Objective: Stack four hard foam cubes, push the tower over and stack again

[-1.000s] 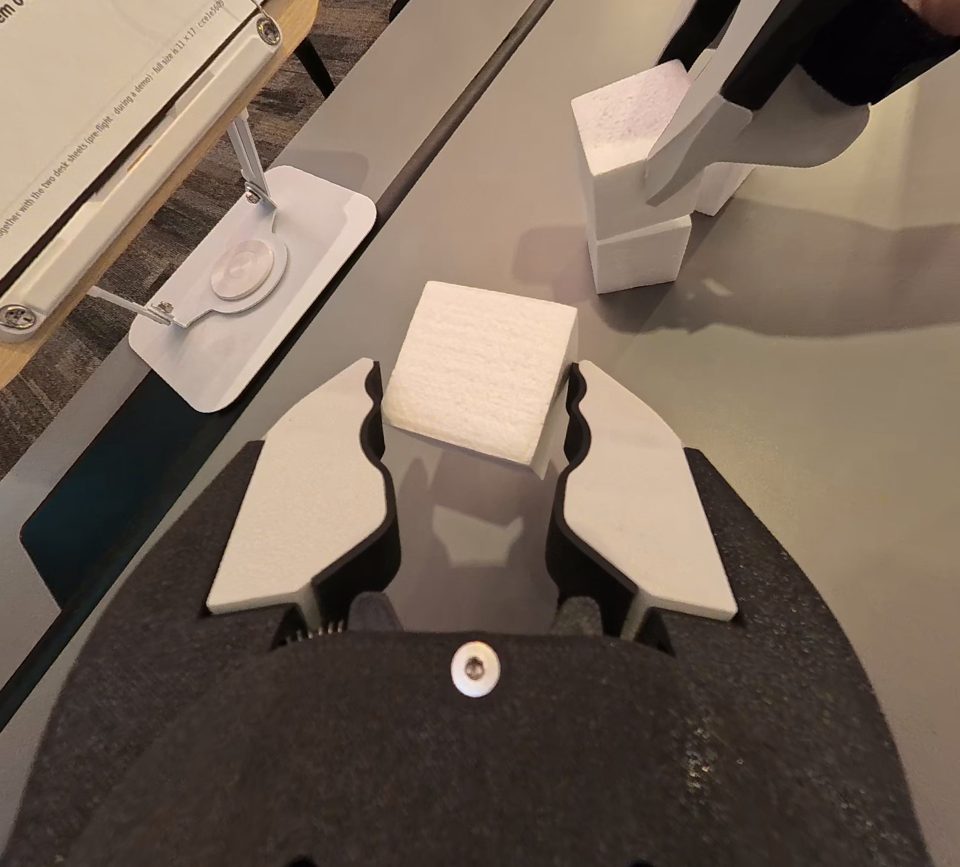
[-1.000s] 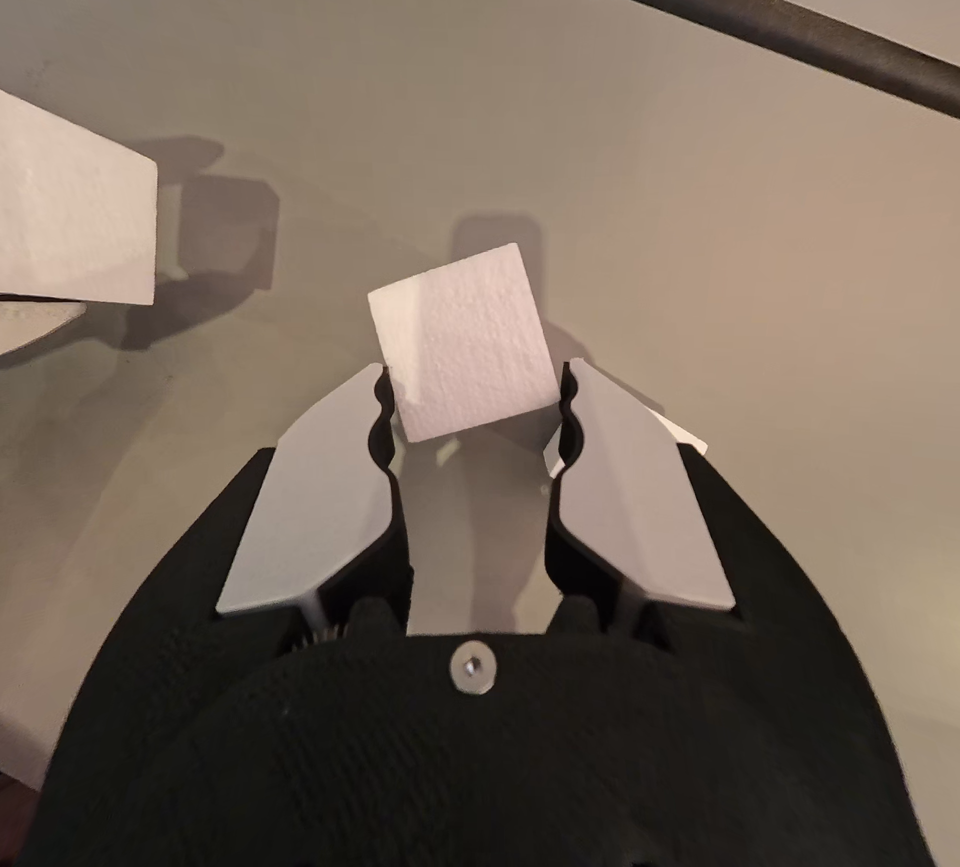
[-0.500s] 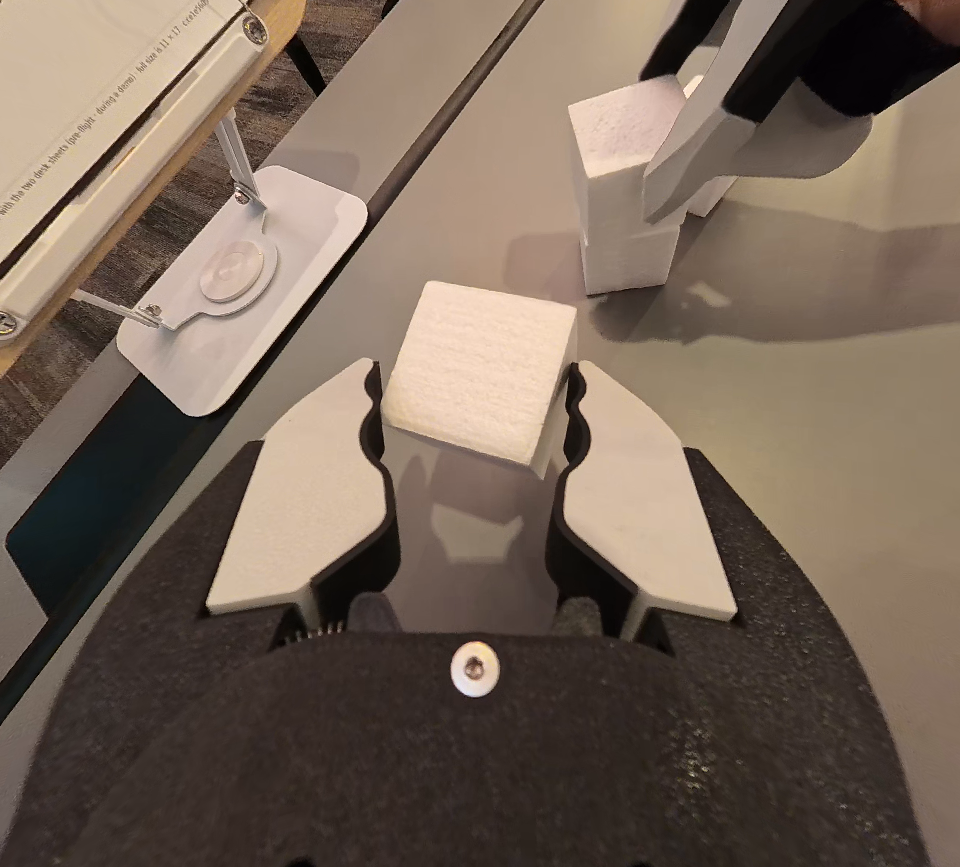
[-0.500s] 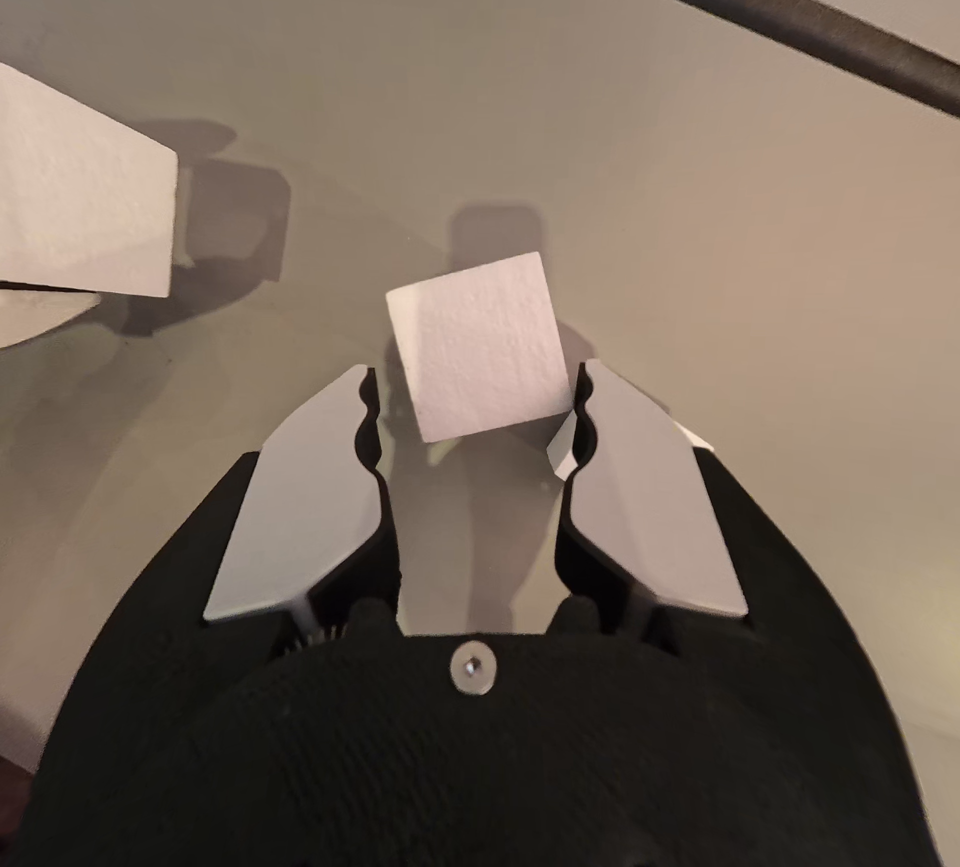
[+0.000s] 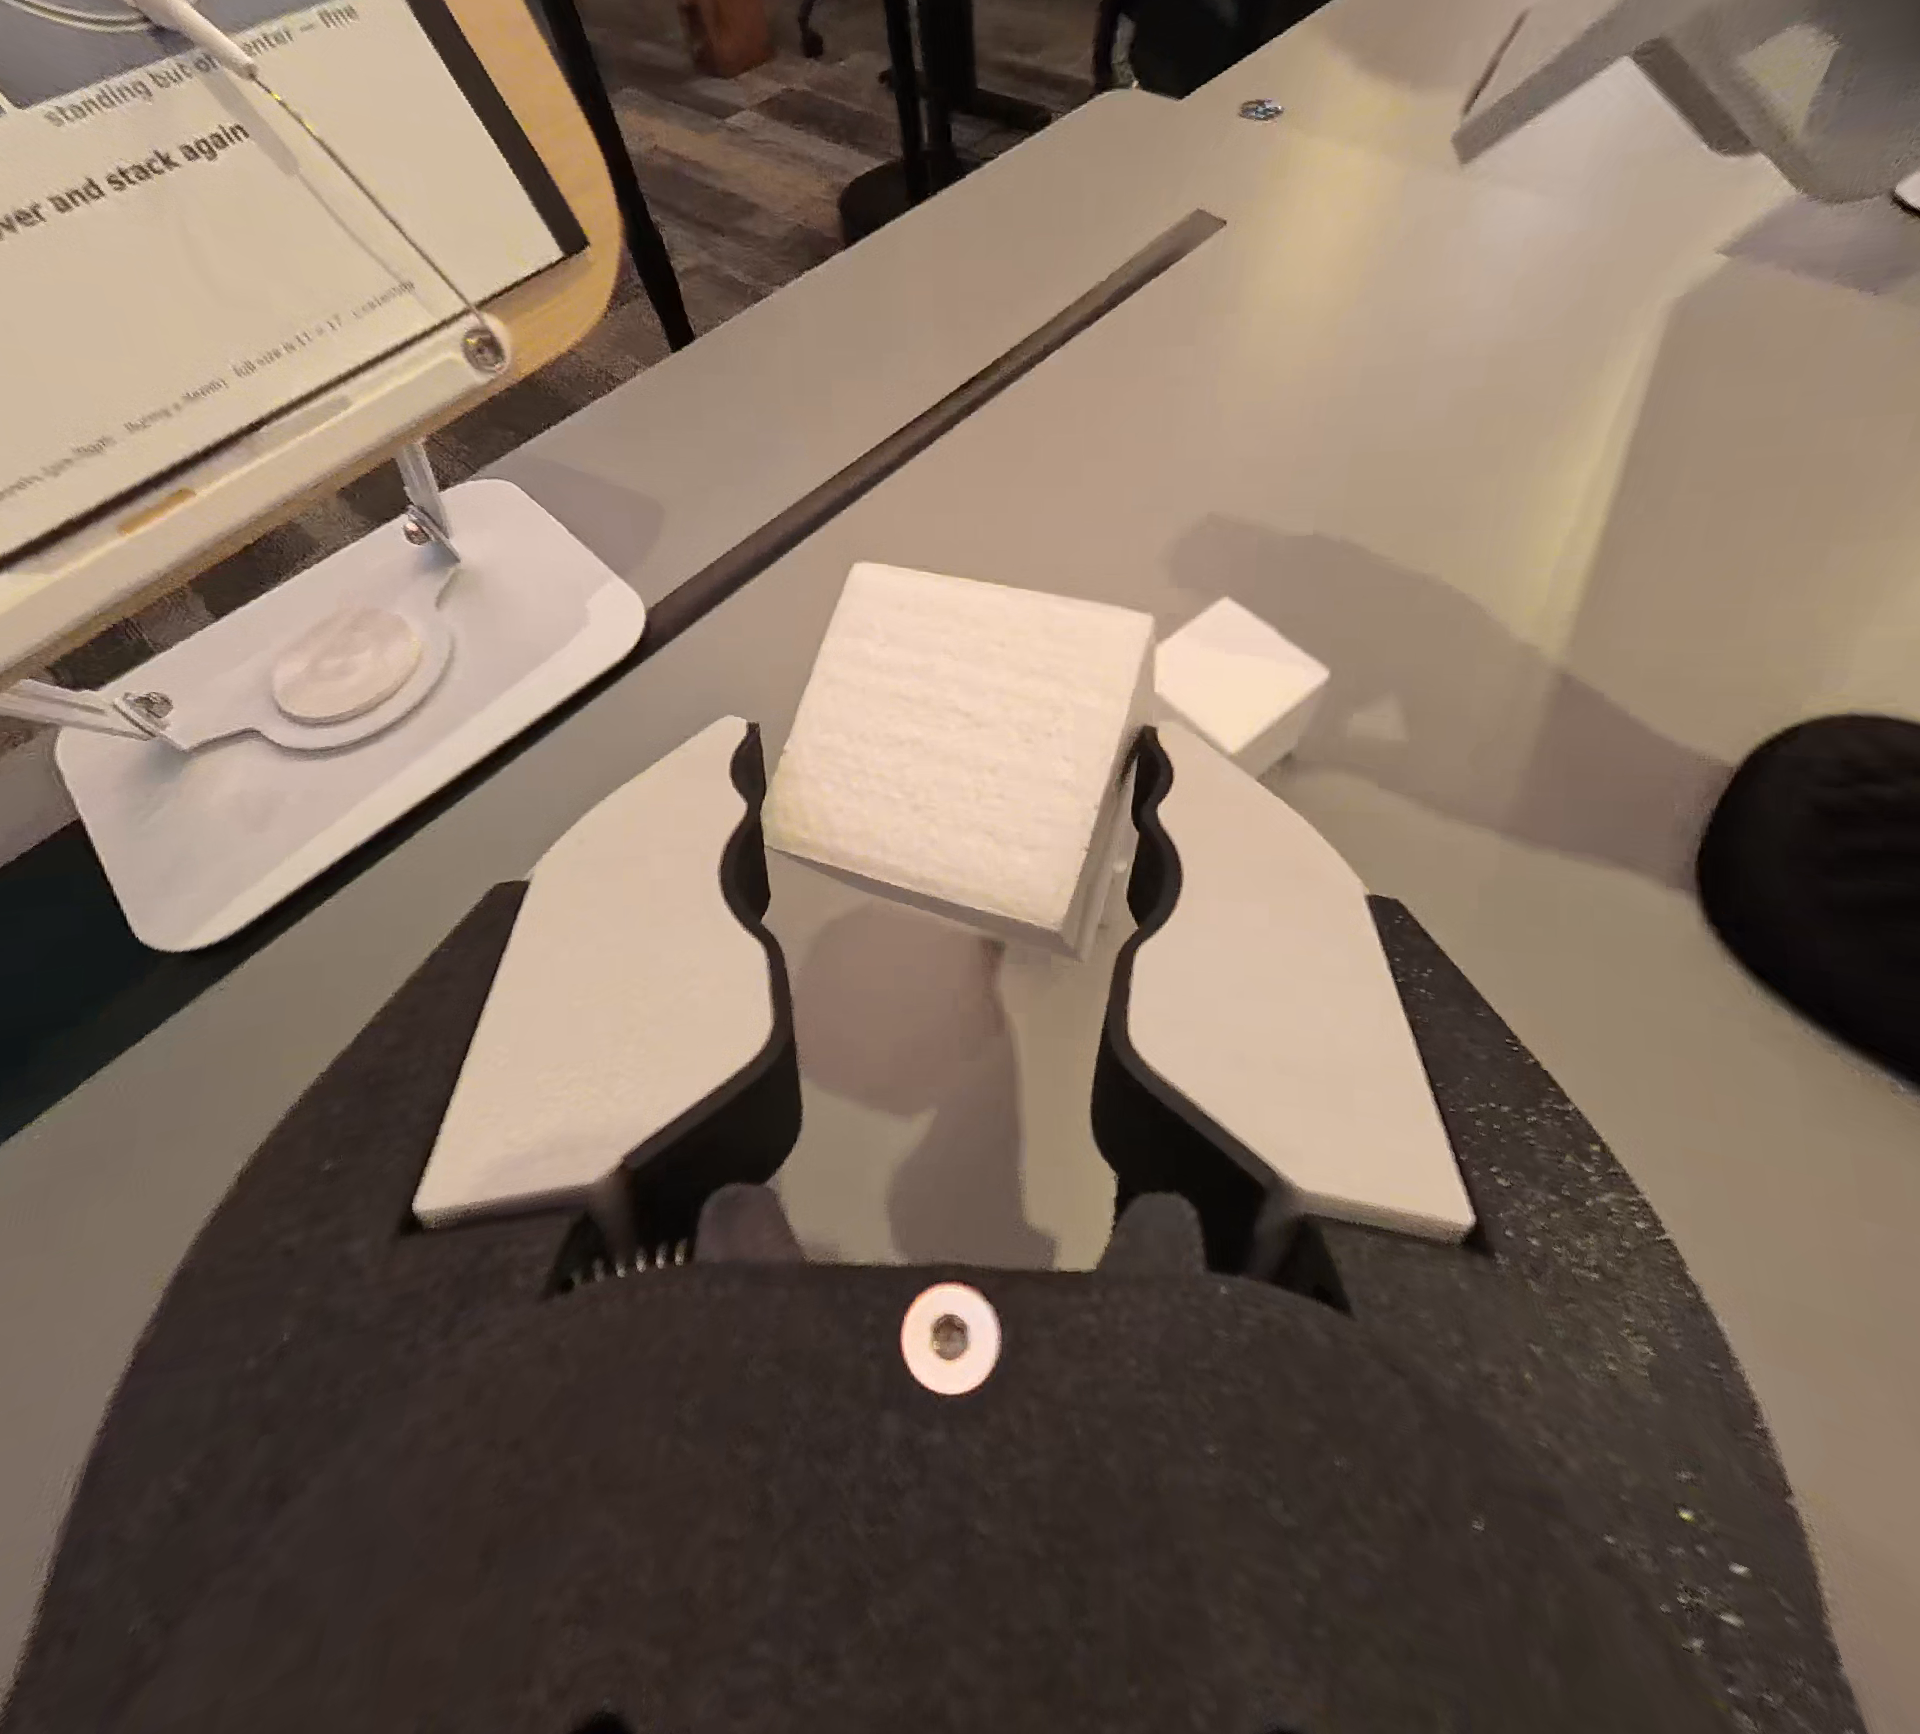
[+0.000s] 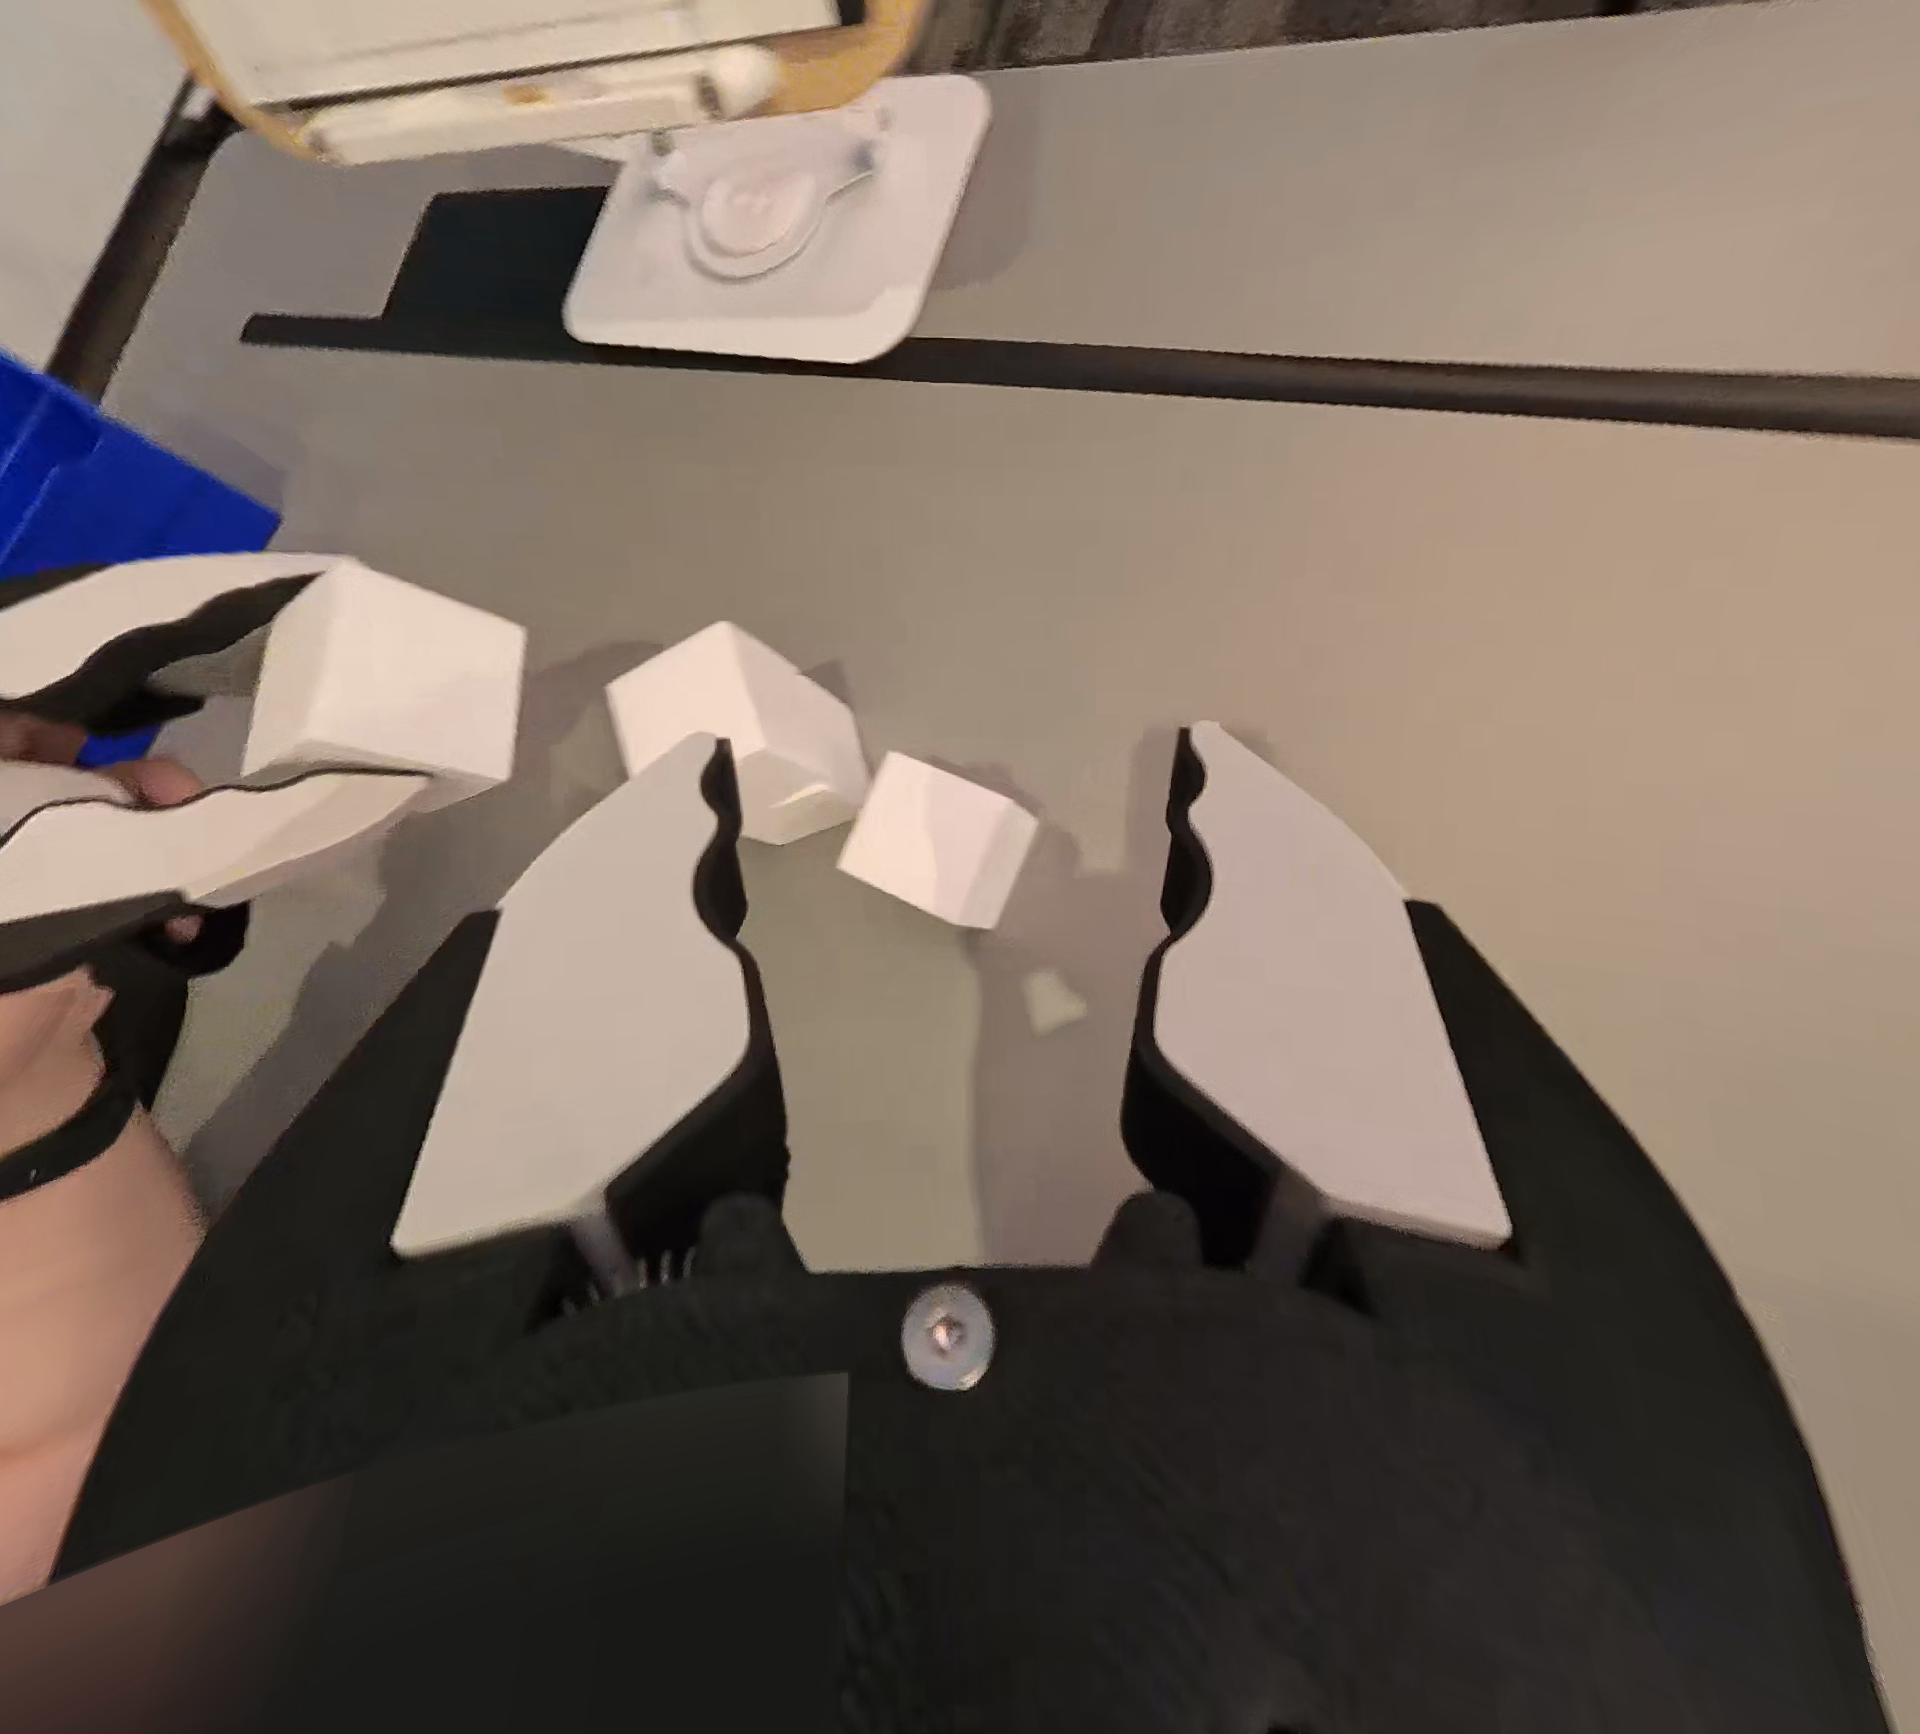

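Note:
My left gripper (image 5: 943,744) is shut on a white foam cube (image 5: 966,739) and holds it above the grey table (image 5: 1455,458). It also shows at the left of the right wrist view (image 6: 353,687) with that cube (image 6: 395,676). My right gripper (image 6: 951,749) is open and empty, above and behind the other cubes. One cube (image 6: 727,708) appears to rest on another, whose lower part shows (image 6: 805,806). A single cube (image 6: 935,837) lies just right of them. In the left wrist view one loose cube (image 5: 1242,682) shows beyond the held one.
A document stand with a white base (image 5: 343,697) stands at the table's far left edge (image 6: 779,230), beside a dark slot (image 5: 935,427). A blue bin (image 6: 94,489) is at the far left. A person's hand (image 6: 62,1113) holds the left gripper.
My right gripper has opened, let go of its cube and drawn back and up. My left gripper has carried its cube closer to the other cubes.

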Action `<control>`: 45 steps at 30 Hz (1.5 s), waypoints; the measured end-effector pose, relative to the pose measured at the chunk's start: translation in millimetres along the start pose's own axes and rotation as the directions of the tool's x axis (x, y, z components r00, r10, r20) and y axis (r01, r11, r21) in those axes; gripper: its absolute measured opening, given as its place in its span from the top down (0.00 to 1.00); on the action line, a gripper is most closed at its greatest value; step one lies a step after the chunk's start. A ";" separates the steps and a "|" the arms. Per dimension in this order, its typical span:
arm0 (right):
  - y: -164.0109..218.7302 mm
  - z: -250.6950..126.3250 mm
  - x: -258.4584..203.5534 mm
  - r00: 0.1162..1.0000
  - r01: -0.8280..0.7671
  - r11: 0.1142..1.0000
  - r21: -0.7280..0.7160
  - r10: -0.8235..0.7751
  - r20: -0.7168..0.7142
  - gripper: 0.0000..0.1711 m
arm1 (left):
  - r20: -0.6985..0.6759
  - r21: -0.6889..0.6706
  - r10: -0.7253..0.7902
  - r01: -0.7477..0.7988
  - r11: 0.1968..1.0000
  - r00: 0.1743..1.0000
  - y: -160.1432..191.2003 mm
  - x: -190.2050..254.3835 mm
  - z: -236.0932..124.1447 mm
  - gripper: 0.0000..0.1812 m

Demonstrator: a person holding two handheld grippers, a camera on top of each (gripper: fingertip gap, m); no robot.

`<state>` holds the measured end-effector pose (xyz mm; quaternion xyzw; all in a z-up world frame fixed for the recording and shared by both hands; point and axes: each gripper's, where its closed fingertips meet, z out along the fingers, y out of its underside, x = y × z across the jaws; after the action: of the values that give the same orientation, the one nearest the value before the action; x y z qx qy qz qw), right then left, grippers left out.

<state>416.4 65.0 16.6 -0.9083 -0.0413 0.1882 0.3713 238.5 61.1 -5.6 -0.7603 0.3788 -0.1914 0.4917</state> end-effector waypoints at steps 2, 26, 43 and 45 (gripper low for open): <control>2.8 -4.4 28.2 0.996 -0.050 0.999 -0.010 0.050 -0.068 0.53 | 0.013 -0.028 -0.010 0.011 1.000 1.000 -2.6 4.6 9.9 0.62; 6.4 -6.5 48.9 0.995 -0.103 0.994 -0.024 0.102 -0.021 0.53 | 0.123 -0.223 0.017 0.011 0.975 0.992 1.9 12.8 55.5 0.62; 12.6 -1.5 50.8 0.994 -0.106 0.992 -0.063 0.106 -0.005 0.53 | 0.152 -0.253 0.050 -0.010 0.967 0.987 5.7 15.0 61.6 0.62; 13.7 1.2 50.3 0.995 -0.098 0.993 -0.072 0.098 -0.001 0.53 | 0.139 -0.252 0.045 -0.009 0.968 0.989 6.3 17.9 62.5 0.60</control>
<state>461.6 66.8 -9.3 -0.9218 -0.0040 0.2057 0.3285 289.0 83.7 -40.4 -0.8229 0.3739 -0.0800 0.4202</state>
